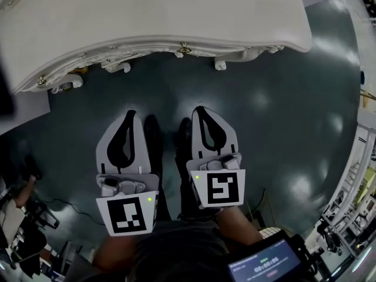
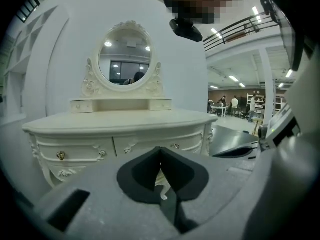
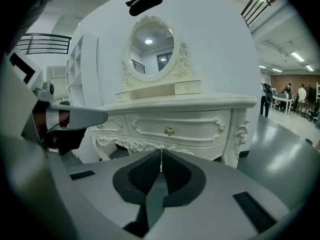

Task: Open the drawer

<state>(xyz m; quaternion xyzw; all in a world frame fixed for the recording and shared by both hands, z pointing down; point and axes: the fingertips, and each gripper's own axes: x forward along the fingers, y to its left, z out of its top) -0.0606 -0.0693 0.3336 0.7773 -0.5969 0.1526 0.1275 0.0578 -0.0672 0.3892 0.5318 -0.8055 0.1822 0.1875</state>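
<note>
A white dressing table (image 1: 153,10) stands in front of me, its carved front edge toward the grippers. In the right gripper view a wide drawer (image 3: 200,128) with a brass knob (image 3: 169,131) faces me. The left gripper view shows two drawers side by side, one knob (image 2: 60,155) at the left and another knob (image 2: 175,146) at the right. My left gripper (image 1: 130,114) and right gripper (image 1: 200,108) hover side by side over the dark floor, short of the table and touching nothing. Both are shut and hold nothing.
An oval mirror (image 2: 125,60) rises from the back of the tabletop, flanked by two small drawers. The table's curved legs (image 1: 220,63) stand on the dark green floor (image 1: 282,116). Cables and gear (image 1: 35,216) lie at the lower left. Shelving (image 1: 361,175) lines the right.
</note>
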